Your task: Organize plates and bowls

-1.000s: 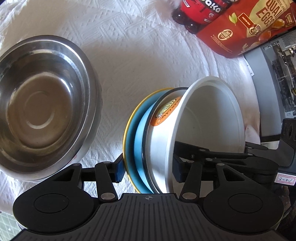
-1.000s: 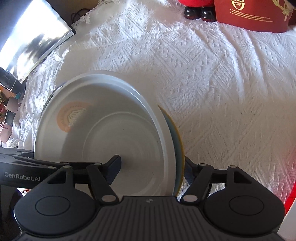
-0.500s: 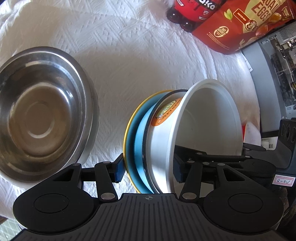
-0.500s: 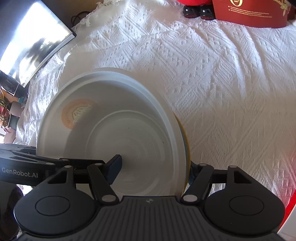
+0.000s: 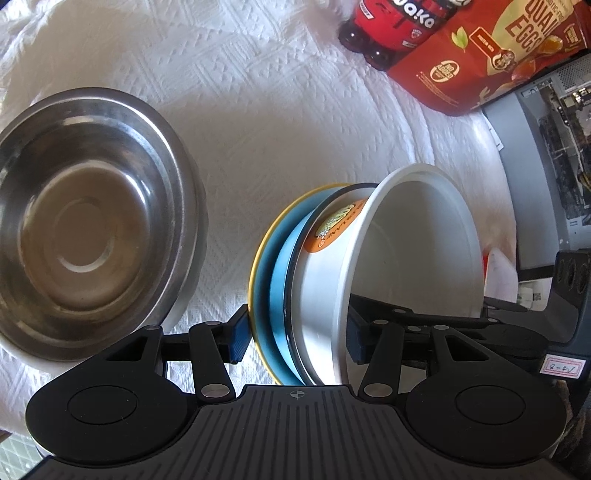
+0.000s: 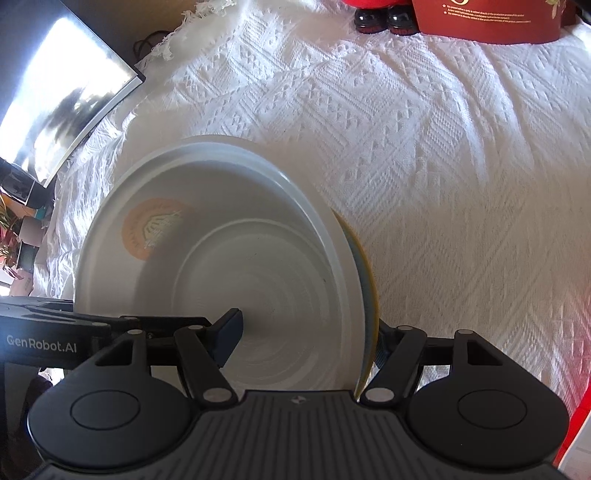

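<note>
White bowl (image 5: 413,258) nested on a blue plate (image 5: 280,291) with a yellow rim, the pair tipped up on edge, the bowl's mouth facing the right gripper's side. Orange round sticker (image 5: 338,227) on the bowl's outer wall, showing faintly through from inside (image 6: 157,227). Concentric rings on the bowl's floor in the right wrist view.

Held above the white cloth (image 5: 258,110), just right of a steel bowl (image 5: 85,221) that sits upright on the cloth. Small gap between steel bowl's rim and plate's edge. Wide bare cloth beyond and to the right in the right wrist view (image 6: 461,184). Red bottle (image 5: 388,33) and red egg packet (image 5: 491,55) at the far edge, well apart from the stack. Dark monitor (image 6: 62,96) off the cloth's left corner.

Left gripper (image 5: 295,332) pinching the stack, one pad behind the plate, the other inside the bowl. Right gripper (image 6: 306,339) clamping it likewise: one pad on the bowl's floor, one behind the plate. Both angled steeply downward, facing each other across the stack.
</note>
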The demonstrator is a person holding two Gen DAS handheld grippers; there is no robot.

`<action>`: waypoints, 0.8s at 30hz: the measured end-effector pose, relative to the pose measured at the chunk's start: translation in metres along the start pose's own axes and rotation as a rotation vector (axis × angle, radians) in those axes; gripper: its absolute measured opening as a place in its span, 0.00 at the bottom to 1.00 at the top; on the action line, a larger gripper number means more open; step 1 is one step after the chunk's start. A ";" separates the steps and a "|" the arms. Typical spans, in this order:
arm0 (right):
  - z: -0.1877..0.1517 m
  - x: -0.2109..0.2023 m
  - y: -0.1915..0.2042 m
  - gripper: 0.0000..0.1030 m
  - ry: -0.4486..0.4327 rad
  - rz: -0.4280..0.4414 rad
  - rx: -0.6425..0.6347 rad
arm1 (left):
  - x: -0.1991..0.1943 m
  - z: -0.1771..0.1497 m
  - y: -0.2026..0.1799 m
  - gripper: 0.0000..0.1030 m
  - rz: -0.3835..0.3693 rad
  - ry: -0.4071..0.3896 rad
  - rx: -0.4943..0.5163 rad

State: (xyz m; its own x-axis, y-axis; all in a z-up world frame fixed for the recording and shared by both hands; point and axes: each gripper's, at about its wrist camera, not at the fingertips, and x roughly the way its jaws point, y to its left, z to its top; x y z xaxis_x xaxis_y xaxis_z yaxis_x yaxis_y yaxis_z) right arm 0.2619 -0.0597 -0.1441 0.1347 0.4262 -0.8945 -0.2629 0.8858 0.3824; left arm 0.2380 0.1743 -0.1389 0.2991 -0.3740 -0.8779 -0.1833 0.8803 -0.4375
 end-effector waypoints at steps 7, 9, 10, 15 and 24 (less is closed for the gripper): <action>0.002 0.001 0.000 0.68 0.009 -0.004 0.012 | -0.001 -0.003 -0.003 0.53 0.011 -0.013 0.017; 0.003 0.001 -0.002 0.68 0.014 0.000 0.022 | -0.001 -0.003 -0.004 0.54 0.013 -0.017 0.018; 0.004 0.001 -0.002 0.68 0.016 0.002 0.025 | -0.001 -0.003 -0.004 0.54 0.014 -0.018 0.018; 0.003 0.002 0.000 0.68 0.021 -0.011 0.017 | 0.000 -0.003 -0.006 0.54 0.028 -0.021 0.022; 0.003 0.001 -0.002 0.67 0.019 -0.001 0.017 | 0.000 -0.003 -0.006 0.54 0.031 -0.026 0.024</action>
State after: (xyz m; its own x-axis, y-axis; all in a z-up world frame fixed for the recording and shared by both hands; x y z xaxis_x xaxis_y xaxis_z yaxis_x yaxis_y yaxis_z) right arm 0.2657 -0.0602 -0.1452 0.1164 0.4216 -0.8993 -0.2462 0.8894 0.3851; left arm 0.2365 0.1677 -0.1370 0.3177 -0.3394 -0.8854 -0.1703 0.8981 -0.4054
